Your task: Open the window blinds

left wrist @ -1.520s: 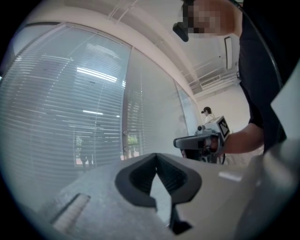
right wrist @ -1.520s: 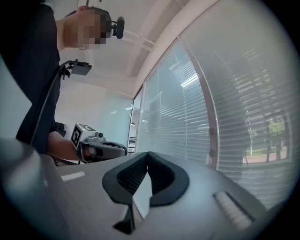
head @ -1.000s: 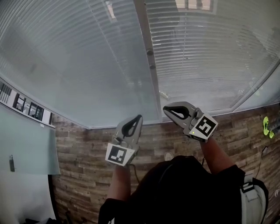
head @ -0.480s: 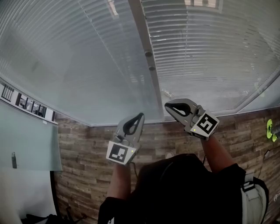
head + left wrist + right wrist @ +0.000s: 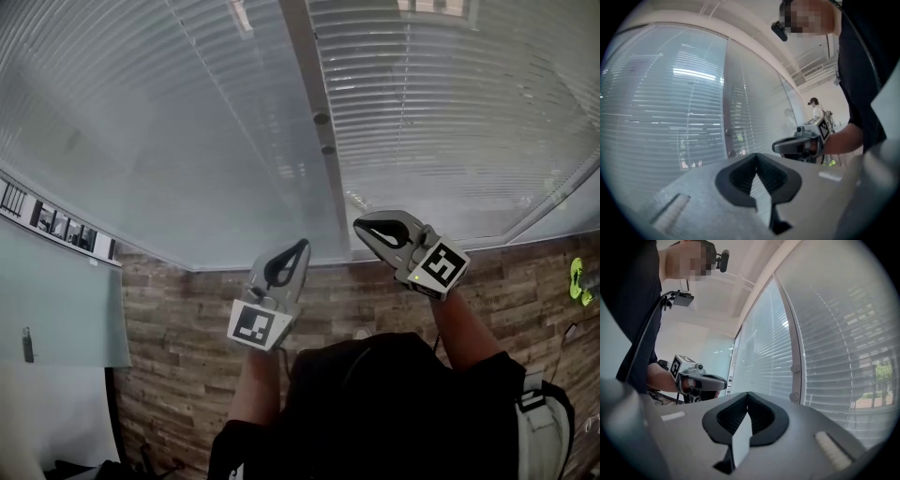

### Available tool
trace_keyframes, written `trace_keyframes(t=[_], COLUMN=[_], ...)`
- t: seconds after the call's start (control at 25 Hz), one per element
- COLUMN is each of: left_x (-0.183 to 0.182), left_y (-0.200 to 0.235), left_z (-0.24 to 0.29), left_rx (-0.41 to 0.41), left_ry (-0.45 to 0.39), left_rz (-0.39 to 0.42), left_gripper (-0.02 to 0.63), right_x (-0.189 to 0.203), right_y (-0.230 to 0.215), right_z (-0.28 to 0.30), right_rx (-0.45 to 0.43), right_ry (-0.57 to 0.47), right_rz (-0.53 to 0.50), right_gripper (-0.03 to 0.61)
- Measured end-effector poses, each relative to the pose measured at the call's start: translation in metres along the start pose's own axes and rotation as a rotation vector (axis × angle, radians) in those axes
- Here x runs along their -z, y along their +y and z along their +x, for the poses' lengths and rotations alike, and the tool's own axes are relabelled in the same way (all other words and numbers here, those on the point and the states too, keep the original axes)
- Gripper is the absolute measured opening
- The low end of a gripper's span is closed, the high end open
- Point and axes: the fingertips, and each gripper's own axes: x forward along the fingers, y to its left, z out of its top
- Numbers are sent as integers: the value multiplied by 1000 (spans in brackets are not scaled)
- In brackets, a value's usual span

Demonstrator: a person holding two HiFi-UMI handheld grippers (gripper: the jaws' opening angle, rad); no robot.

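Note:
Closed slatted window blinds fill the view ahead, a left panel and a right panel. A grey frame post with two round knobs divides them. My left gripper is held level just short of the left panel's lower edge, shut and holding nothing. To its right my right gripper, also shut and holding nothing, points at the foot of the post. The left gripper view shows the left gripper with its jaws together, and the blinds beyond. In the right gripper view the right gripper faces the post's knobs.
A wood-plank floor runs under the window. A frosted glass partition stands at the left. A small green object lies on the floor at the far right. A person stands far off along the window wall.
Both grippers have edged slightly toward the blinds. Their jaws stay shut and touch nothing.

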Motion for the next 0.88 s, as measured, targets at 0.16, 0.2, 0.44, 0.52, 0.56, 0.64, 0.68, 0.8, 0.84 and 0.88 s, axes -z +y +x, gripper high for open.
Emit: trace_keyframes(t=[0.16, 0.2, 0.44, 0.52, 0.56, 0.64, 0.68, 0.8, 0.84, 0.88], left_x=[-4, -5, 0, 0, -1, -3, -3, -4, -3, -3], left_y=[6, 7, 17, 20, 22, 24, 26, 32, 35, 37], left_z=[4, 5, 5, 4, 4, 3, 2, 1, 1, 1], left_rx=[28, 37, 101, 129, 143, 168, 179, 203, 209, 215], left_ry=[-14, -18, -34, -37, -37, -35, -35, -43, -47, -51], left_rz=[1, 2, 9, 13, 13, 3, -2, -10, -13, -15], left_gripper=[5, 5, 4, 5, 5, 5, 5, 5, 5, 5], right_x=[-9, -9, -1, -2, -5, -9, -11, -12, -12, -13], right_y=[-8, -9, -12, -20, -24, -28, -31, -36, -36, -37], right_z=[5, 6, 15, 20, 23, 28, 31, 38, 40, 42], right_rx=[36, 45, 109, 152, 170, 199, 214, 250, 256, 261], right_ry=[-2, -2, 31, 33, 35, 49, 56, 84, 96, 108], right_rz=[-23, -27, -21, -21, -23, -28, -33, -55, -62, -70], right_gripper=[5, 5, 5, 6, 5, 5, 6, 6, 6, 6])
